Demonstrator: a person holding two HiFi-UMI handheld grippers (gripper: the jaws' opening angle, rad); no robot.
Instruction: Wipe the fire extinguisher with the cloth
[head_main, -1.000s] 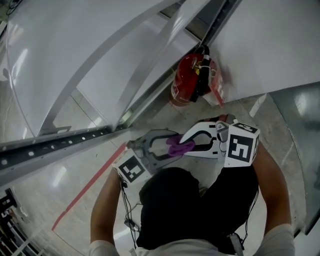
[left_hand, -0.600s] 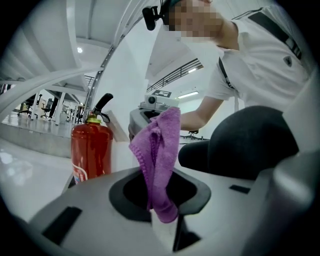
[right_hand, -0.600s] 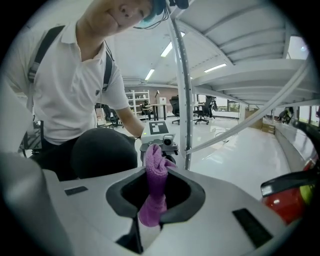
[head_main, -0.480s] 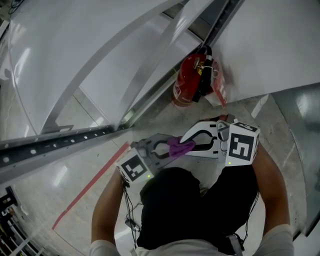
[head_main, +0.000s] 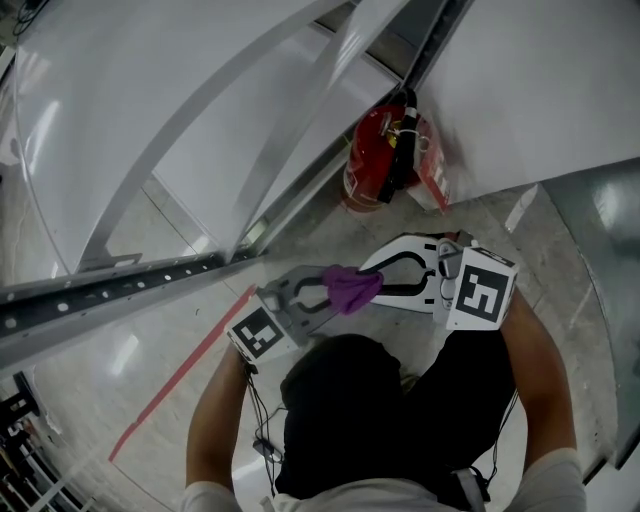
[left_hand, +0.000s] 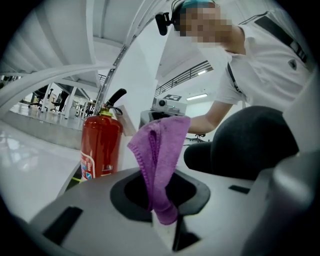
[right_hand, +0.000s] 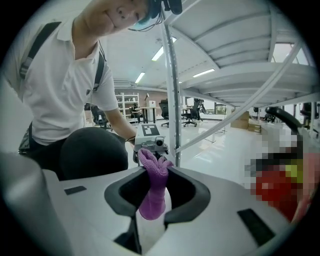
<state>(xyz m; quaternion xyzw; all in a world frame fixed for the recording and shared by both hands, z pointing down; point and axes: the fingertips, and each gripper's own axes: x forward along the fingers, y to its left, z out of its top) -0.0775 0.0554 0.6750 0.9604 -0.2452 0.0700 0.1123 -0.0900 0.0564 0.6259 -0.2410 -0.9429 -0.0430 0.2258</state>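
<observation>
Head view: I am closing the left claw (head_main: 333, 291), spread wide a second ago, on the purple cloth (head_main: 352, 287) that the right claw (head_main: 376, 282) is pinching, with the fire extinguisher (head_main: 370, 160) waiting unwiped ahead of both.

Left tool (left_hand: 162, 222), jaws closing on purple cloth (left_hand: 160, 155)

Floor (head_main: 80, 390): lying pale and glossy, red tape (head_main: 180, 371) crossing it.
Shelving (head_main: 200, 90): standing white.
Lights (right_hand: 161, 52): glowing overhead.
Chairs (right_hand: 191, 111): standing far back.

Cloth (head_main: 352, 288) sitting between the closing jaws of the left gripper (head_main: 333, 290) at its nine o'clock and the right gripper (head_main: 372, 285) at three o'clock, fire extinguisher (head_main: 375, 160) standing on the floor (head_main: 480, 230) at twelve o'clock, well apart
</observation>
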